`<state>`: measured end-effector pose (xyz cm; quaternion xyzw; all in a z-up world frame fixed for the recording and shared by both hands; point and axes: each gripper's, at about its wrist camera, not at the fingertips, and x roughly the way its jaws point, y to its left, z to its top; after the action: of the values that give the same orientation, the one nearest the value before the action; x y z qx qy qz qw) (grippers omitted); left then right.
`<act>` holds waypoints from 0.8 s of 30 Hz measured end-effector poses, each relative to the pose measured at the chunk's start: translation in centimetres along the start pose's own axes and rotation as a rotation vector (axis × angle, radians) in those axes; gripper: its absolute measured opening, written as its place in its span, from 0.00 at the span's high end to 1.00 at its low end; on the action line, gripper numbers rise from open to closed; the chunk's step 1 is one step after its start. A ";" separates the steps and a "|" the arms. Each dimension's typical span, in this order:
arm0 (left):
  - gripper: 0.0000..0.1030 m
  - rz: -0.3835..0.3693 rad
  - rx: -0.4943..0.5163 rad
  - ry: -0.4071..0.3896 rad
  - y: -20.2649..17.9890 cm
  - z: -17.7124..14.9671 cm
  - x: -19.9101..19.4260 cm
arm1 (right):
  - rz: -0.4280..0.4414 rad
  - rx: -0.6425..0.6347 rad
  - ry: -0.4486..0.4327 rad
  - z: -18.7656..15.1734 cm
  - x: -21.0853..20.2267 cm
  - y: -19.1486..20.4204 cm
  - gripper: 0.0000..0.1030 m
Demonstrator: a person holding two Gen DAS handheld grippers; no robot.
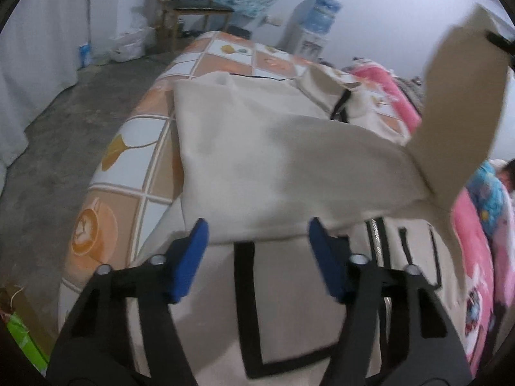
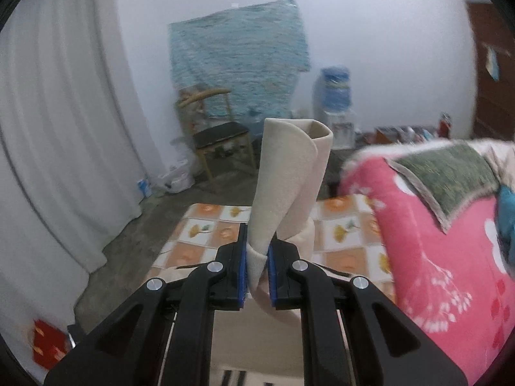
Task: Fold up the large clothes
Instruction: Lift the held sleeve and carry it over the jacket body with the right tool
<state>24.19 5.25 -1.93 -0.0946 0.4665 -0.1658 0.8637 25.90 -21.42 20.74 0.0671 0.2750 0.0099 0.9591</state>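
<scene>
Cream garment (image 1: 257, 160) looks like a heavy jacket: thick matte woven cloth, black trim lines, a black rectangular outline low on the panel nearest the left camera, and a metal zipper (image 1: 375, 234) running beside it. It lies spread across a bed covered in a checkered sheet (image 1: 135, 148), smooth printed fabric in orange, white and pale blue squares with coffee-cup and leaf motifs. One section is folded over the body, forming a flat, mostly wrinkle-free layer; its right end lifts off the bed into a stiff upright flap (image 1: 463, 103). Left gripper (image 1: 256, 241) hangs over the near edge of that folded layer, blue pads spread wide, nothing between them, no contact with the cloth. Right gripper (image 2: 257, 257) is clamped on a bunched strip of the same cream fabric (image 2: 286, 177), which stands up from the pads and curls over at the top into a soft rolled loop; the cloth edge is cleanly hemmed. Pink floral blanket (image 2: 434, 241), fuzzy texture, is piled to the right on the bed. Both views are motion-blurred at the edges.
</scene>
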 end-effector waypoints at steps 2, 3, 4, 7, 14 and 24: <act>0.50 -0.046 -0.002 0.000 0.2 -0.4 -0.7 | 0.032 -0.044 0.006 -0.9 0.9 2.8 0.86; 0.50 -0.069 -0.006 0.000 0.4 -0.4 -0.8 | 0.061 -0.069 0.027 -1.6 1.5 4.2 0.85; 0.50 -0.098 -0.013 0.002 0.5 -0.4 -1.0 | 0.114 -0.103 0.080 -2.8 2.9 5.9 0.78; 0.50 -0.165 -0.018 0.006 0.7 -0.5 -1.4 | 0.269 -0.168 0.235 -6.1 5.9 8.5 0.46; 0.50 -0.214 -0.014 0.009 1.0 0.3 -1.3 | 0.239 -0.075 0.342 -10.4 6.6 1.1 0.41; 0.50 0.049 -0.065 0.024 2.8 5.3 4.2 | -0.080 0.198 0.399 -13.7 6.6 -18.5 0.41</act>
<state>31.30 6.26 -3.19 -0.1092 0.4840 -0.1306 0.8583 23.97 -37.73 3.28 0.1465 0.4612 -0.0421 0.8741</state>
